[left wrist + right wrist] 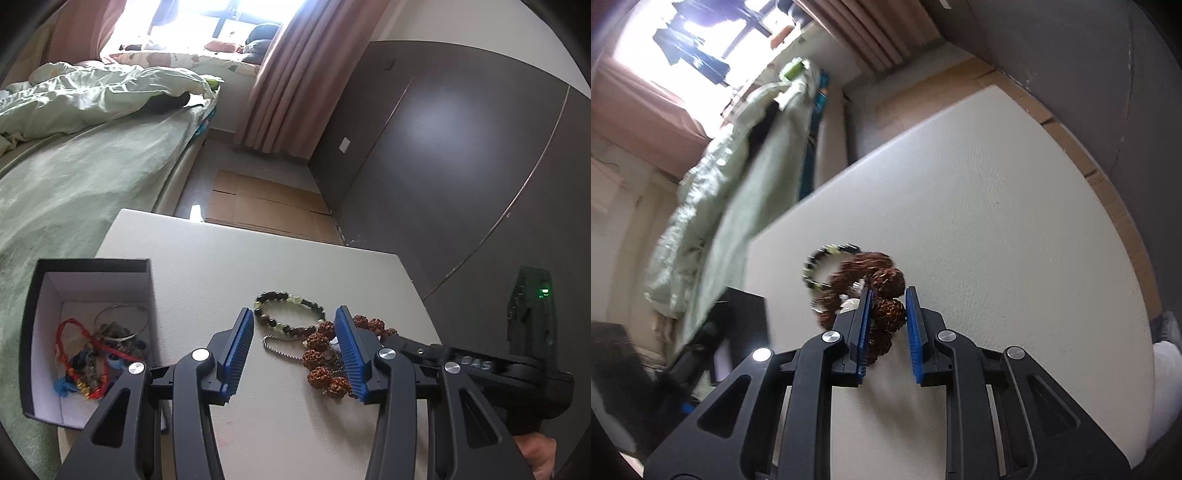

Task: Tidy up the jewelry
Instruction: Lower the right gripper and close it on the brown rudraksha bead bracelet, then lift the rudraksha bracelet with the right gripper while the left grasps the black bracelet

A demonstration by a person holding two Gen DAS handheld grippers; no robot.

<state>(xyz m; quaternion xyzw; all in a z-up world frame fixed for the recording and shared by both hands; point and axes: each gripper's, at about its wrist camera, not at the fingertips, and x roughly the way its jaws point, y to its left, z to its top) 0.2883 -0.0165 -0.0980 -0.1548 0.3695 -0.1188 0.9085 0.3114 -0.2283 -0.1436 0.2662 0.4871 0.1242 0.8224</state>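
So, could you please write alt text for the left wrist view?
The open left gripper hovers over a white table above a dark beaded bracelet, a thin chain and a brown seed-bead bracelet. An open black box of jewelry sits at left; the right gripper reaches in from the right.

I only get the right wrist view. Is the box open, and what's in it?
Observer: Open. The box holds a red cord, a silver bangle and other pieces.
Operator: Anything on the table besides the two bracelets?
Observer: A thin chain lies beside the brown bracelet, on its box side.
Operator: And the left tool?
Observer: The left tool is open and holds nothing, between the box and the bracelets.
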